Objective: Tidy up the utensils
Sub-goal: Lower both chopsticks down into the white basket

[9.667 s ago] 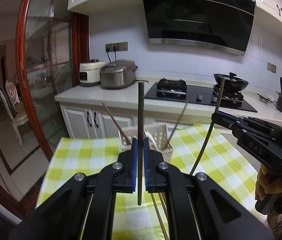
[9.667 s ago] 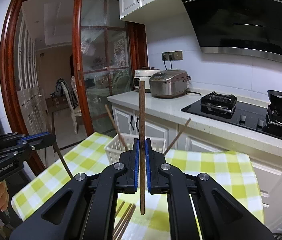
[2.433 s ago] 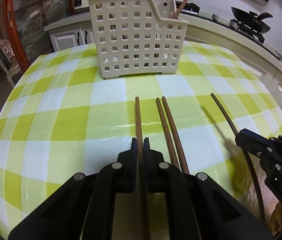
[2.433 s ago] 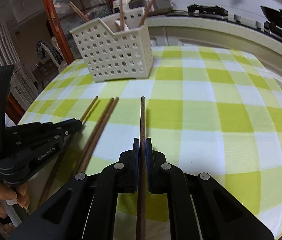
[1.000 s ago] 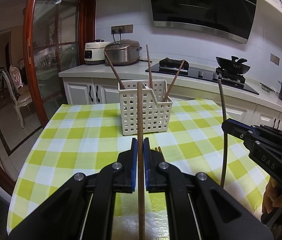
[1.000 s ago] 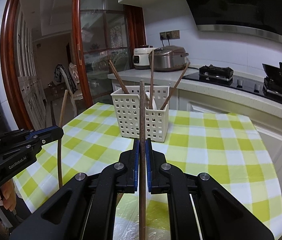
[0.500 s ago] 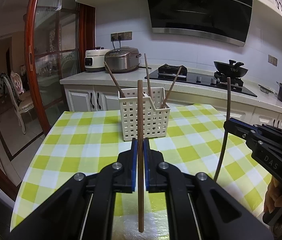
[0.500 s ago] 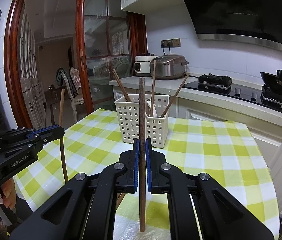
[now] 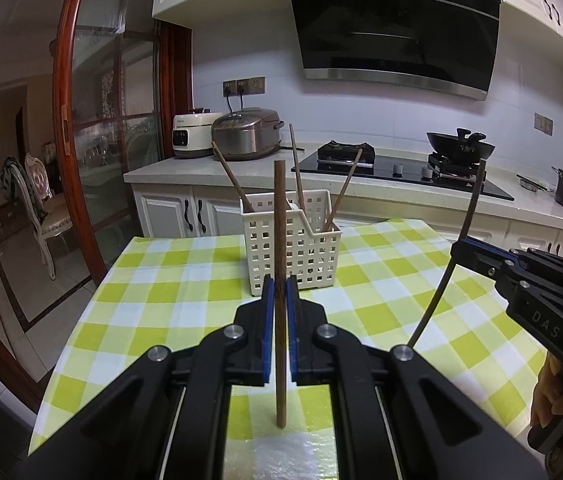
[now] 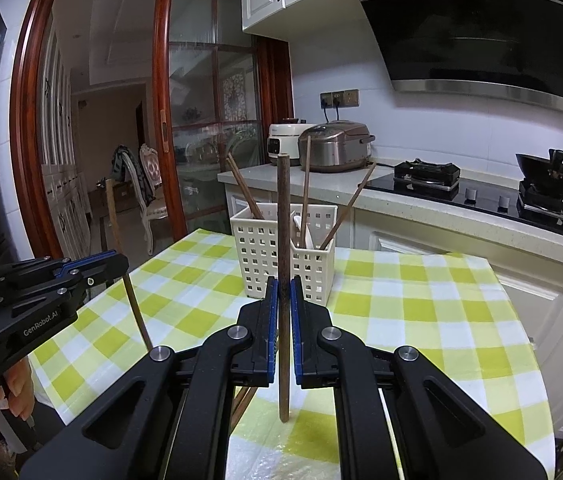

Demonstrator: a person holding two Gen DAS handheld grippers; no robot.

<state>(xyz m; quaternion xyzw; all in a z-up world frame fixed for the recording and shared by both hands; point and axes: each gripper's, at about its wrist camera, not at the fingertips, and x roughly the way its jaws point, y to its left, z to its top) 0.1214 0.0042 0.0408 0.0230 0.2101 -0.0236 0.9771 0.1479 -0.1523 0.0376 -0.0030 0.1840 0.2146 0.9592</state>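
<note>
My left gripper [image 9: 277, 304] is shut on a brown chopstick [image 9: 280, 240] held upright above the table. My right gripper [image 10: 282, 304] is shut on another brown chopstick [image 10: 283, 220], also upright. Each gripper shows in the other's view: the right one [image 9: 461, 246] with its chopstick [image 9: 467, 216], the left one [image 10: 117, 266] with its chopstick [image 10: 115, 220]. A white perforated utensil basket [image 9: 293, 256] stands ahead on the checked cloth [image 9: 161, 280] and holds three chopsticks [image 9: 297, 172]. It also shows in the right wrist view [image 10: 313, 268].
Two more chopsticks [image 10: 243, 400] lie on the cloth below my right gripper. Behind the table are a counter with two rice cookers [image 9: 245, 134], a hob with a wok [image 9: 459, 148], and a glass sliding door [image 9: 101, 140] at the left.
Both grippers have lifted their chopsticks from the cloth and raised them further, upright, over the last second. The basket sits lower in both views.
</note>
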